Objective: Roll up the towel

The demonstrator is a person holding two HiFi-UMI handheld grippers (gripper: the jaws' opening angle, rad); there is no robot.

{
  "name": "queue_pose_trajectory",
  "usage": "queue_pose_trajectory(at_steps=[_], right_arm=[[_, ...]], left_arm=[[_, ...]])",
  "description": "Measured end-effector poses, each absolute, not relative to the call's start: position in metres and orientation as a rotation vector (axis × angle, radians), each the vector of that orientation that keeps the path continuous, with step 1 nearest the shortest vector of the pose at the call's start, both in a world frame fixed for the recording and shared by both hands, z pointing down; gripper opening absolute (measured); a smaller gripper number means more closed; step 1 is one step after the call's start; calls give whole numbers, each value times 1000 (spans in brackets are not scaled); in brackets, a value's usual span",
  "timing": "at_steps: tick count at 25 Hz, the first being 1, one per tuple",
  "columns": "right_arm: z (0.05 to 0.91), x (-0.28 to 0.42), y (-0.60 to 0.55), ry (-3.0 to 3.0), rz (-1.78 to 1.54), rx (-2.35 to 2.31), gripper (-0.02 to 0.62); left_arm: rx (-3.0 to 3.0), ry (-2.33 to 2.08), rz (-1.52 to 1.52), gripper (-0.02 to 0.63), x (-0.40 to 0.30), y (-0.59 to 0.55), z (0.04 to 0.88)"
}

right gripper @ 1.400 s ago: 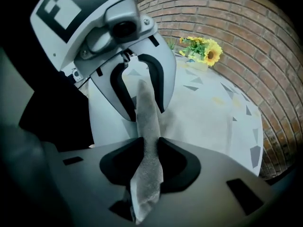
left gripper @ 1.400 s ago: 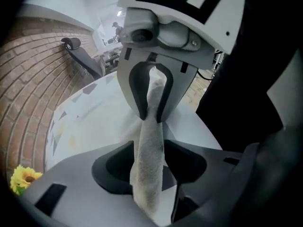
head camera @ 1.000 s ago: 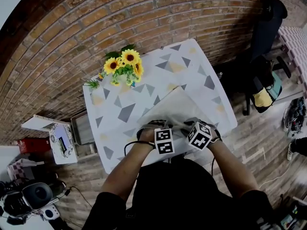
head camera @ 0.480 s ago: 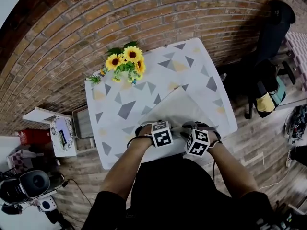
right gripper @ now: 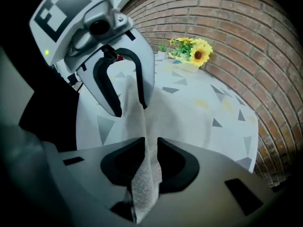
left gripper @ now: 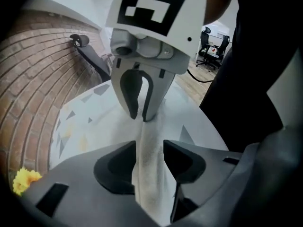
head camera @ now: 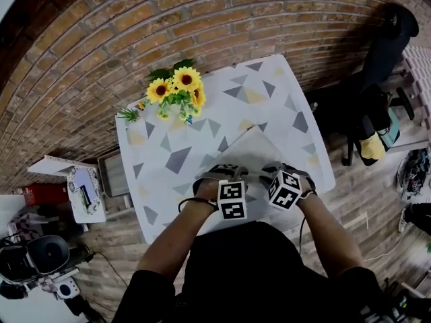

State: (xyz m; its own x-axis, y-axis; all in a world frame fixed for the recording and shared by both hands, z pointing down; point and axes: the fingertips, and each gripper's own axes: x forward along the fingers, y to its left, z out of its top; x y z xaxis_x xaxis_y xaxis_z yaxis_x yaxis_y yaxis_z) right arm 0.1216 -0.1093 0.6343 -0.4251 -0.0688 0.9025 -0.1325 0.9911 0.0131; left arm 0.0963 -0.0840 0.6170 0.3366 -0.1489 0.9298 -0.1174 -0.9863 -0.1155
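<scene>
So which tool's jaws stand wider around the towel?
The left tool: its jaws have just been opening and stand wide around the towel; the right tool has just been closing and pinches it.

A brick wall (head camera: 101,59) backs the triangle-patterned table (head camera: 269,93) on wooden floor (head camera: 363,194).

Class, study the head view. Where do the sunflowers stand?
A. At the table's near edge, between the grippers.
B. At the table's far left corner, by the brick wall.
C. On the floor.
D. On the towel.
B: the sunflowers sit at the far left corner of the table, clear of the towel.
</scene>
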Motion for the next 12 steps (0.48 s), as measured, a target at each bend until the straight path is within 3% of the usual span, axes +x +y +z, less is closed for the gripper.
queue_pose_trajectory(at_steps=[6, 12], right_arm=[[630, 123, -122, -2002, 83, 207, 91], [603, 112, -104, -2092, 84, 182, 114]], left_arm=[[-2480, 110, -1808, 188, 99, -76, 639], [-2637, 149, -1792, 89, 97, -89, 636]])
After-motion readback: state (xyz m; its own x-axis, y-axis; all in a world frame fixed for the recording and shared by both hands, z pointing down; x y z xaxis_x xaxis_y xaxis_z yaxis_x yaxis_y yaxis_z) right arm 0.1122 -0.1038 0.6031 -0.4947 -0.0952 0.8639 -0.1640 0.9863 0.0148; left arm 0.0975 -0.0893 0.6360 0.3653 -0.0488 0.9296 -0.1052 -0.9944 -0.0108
